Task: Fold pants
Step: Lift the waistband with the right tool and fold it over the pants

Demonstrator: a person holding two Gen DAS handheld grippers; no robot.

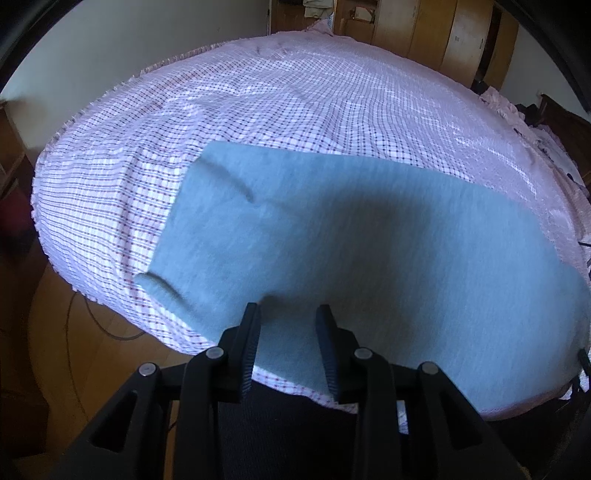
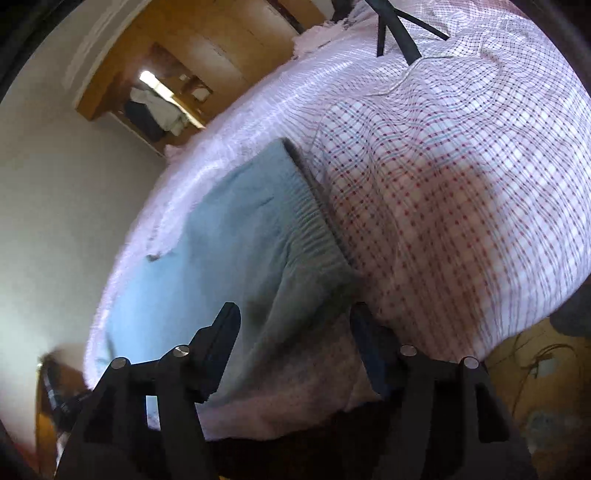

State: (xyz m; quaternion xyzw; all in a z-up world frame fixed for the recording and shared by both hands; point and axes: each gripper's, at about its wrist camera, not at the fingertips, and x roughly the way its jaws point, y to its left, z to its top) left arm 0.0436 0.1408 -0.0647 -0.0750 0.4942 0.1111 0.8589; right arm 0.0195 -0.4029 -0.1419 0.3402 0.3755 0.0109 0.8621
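Light blue-grey pants [image 1: 351, 251] lie flat on a bed with a pink checked sheet [image 1: 295, 110]. In the left wrist view the leg end is at the left, with a small rolled corner near the bed's edge. My left gripper [image 1: 290, 314] is open, above the near edge of the pants, holding nothing. In the right wrist view the pants [image 2: 240, 240] show their ribbed elastic waistband [image 2: 317, 221]. My right gripper [image 2: 295, 314] is open, hovering just before the waistband's near corner, holding nothing.
Wooden wardrobes [image 1: 424, 29] stand behind the bed. Wooden floor with a cable [image 1: 92, 314] lies to the left of the bed. A black cable or strap [image 2: 395, 29] lies on the far part of the sheet. A white wall [image 2: 55, 184] is at the left.
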